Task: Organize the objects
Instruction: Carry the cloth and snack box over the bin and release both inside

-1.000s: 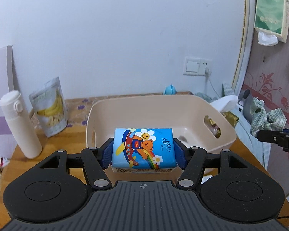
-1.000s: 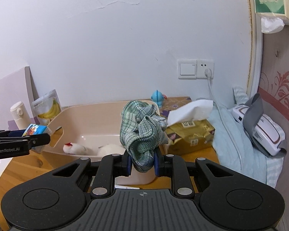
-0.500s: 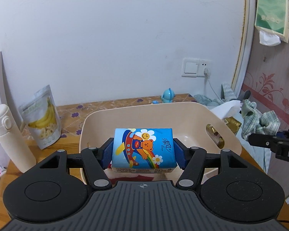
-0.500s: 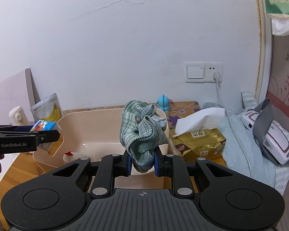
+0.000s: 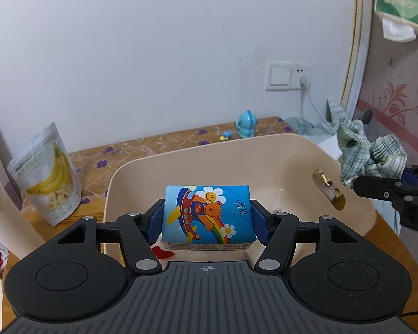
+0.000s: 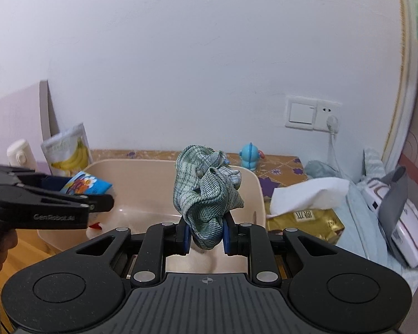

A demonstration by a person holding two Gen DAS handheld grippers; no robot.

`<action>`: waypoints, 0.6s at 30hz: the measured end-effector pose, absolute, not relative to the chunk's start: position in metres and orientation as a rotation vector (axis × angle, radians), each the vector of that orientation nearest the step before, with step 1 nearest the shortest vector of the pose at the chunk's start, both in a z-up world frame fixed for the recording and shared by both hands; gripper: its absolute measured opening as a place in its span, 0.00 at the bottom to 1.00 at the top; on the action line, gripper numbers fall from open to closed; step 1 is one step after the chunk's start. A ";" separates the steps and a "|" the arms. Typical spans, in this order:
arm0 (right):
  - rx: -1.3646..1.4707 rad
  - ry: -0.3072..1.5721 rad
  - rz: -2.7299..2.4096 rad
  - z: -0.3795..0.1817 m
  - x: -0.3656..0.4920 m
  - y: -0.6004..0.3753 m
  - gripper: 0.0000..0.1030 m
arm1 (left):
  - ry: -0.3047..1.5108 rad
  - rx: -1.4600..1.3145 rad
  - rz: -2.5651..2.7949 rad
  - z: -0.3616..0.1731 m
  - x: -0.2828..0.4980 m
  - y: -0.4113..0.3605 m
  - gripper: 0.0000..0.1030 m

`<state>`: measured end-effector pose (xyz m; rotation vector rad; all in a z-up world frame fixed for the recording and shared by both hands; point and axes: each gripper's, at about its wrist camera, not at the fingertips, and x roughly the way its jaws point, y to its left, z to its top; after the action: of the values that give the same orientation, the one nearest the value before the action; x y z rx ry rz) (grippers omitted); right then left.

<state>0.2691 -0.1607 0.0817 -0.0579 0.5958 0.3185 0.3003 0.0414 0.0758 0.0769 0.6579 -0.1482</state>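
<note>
Both loads hang above the beige bin's point(image 5: 356, 208) rim.

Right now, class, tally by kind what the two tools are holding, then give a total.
Tissue packs: 1, the blue tissue pack in the left tool.
Cloths: 1, the green checked cloth in the right tool.
Total: 2.

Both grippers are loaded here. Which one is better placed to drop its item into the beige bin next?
Probably left. The left gripper holds the tissue pack directly over the beige bin, while the right gripper holds the checked cloth nearer its right wall.
</note>
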 end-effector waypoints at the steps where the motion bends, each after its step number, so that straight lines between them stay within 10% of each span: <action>1: -0.069 0.601 0.320 0.081 0.272 -0.157 0.20 | 0.665 0.079 -0.147 0.074 0.304 0.041 0.62; 18: -0.229 0.746 0.326 0.047 0.320 -0.119 0.20 | 0.874 0.109 -0.176 0.035 0.349 0.040 0.63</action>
<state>0.3201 -0.1187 0.0474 -0.2288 0.7460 0.3256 0.3491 0.0398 0.0347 0.1090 0.8744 -0.1756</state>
